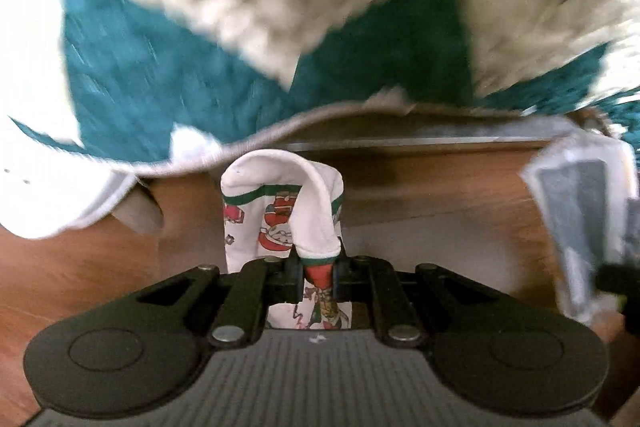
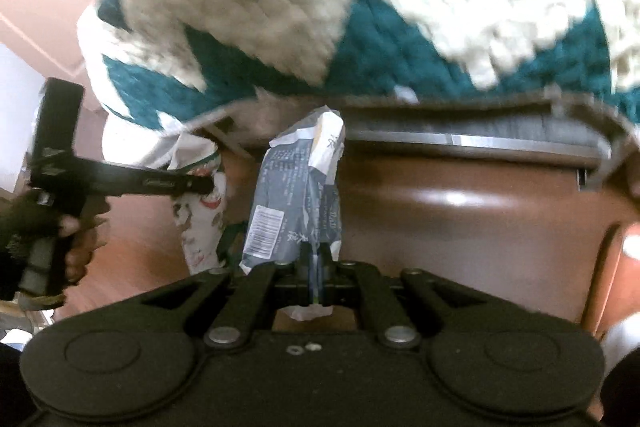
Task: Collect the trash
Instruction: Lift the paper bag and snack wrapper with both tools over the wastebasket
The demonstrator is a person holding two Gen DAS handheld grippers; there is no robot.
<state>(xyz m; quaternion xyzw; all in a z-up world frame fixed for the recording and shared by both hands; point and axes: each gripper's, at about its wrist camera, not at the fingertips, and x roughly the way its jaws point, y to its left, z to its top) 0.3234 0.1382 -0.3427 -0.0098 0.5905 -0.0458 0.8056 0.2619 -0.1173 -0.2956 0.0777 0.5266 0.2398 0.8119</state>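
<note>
Evidently both pieces of trash are already in hand and the step is carrying them to wherever the trash goes — no bin shows in either view. The left gripper (image 1: 316, 277) has its fingers closed on a white wrapper (image 1: 280, 211) printed with red and green cartoon figures, pinched near its lower part so the top flops over. The right gripper (image 2: 316, 279) has its fingers closed on a grey-blue snack packet (image 2: 296, 195), held upright by its bottom edge.

Both hang in front of a brown wooden bed frame (image 2: 460, 211), below a teal and cream knitted blanket (image 2: 280, 7). To do this well, both grips should stay firm, since thin film slips easily.

On the packet, a barcode label and rows of small print show — too blurred to read. No brand is legible on either.
</note>
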